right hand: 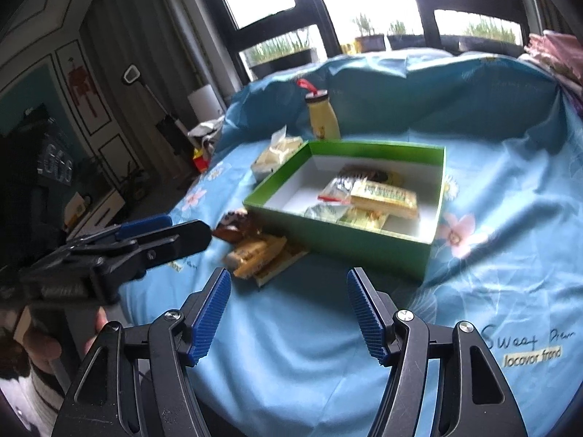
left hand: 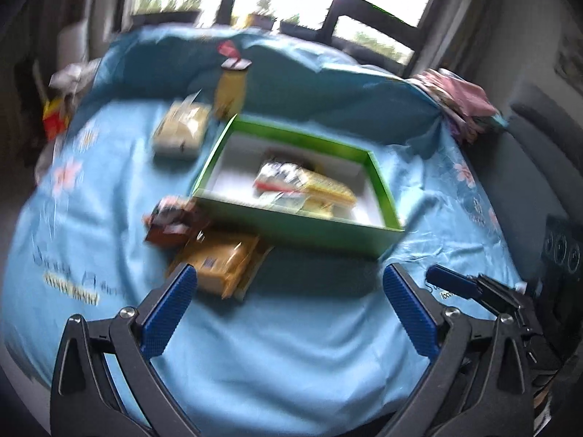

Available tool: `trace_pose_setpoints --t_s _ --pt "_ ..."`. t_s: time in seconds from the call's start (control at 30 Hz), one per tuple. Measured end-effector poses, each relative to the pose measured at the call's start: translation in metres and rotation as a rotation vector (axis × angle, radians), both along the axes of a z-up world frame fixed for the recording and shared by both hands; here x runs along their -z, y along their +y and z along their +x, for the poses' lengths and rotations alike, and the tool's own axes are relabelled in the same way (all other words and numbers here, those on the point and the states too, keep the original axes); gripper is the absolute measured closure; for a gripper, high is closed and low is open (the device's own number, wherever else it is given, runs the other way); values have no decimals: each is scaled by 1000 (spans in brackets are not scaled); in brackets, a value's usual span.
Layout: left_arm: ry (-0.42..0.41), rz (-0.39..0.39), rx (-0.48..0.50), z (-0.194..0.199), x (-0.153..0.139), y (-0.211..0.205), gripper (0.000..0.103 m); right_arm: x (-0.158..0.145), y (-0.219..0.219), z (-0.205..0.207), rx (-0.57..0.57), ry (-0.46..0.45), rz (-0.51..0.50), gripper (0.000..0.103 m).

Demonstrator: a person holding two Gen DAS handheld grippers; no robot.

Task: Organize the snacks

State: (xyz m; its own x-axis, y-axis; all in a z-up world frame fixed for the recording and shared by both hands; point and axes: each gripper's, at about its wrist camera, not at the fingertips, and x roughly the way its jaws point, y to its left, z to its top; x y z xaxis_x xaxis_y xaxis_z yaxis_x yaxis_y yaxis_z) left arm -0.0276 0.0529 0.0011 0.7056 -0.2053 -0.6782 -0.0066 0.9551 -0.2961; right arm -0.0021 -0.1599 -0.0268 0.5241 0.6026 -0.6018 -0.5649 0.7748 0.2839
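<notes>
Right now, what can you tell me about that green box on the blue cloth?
The green box is a shallow, lidless rectangle that looks like cardboard, green outside and white inside. It sits flat on the blue flowered cloth. Several wrapped snack packets lie inside, toward one end. More packets lie against its near corner, and a yellow bottle stands just behind it. No fingers touch it.

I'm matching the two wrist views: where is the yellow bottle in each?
Left wrist: the yellow bottle stands upper centre, just beyond the green box's far-left corner.
Right wrist: the bottle stands above centre, behind the box's far edge.
Shared landmark: the green box.
</notes>
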Motion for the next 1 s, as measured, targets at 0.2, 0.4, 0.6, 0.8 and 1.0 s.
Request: trace_pose_setpoints --t_s 0.2,0.4,0.6,0.8,1.0 --pt "100 -163 -78 -2 33 52 1 25 10 7 -31 76 -12 36" --pt "170 -363 -123 0 67 87 1 49 26 18 -77 168 12 36" --pt "184 -429 -125 14 80 101 2 63 49 30 -120 219 37 36" --pt "172 -423 -93 36 84 108 5 64 76 39 -152 187 8 36" --pt "183 -376 -38 56 92 103 15 69 106 45 -182 118 -62 36"
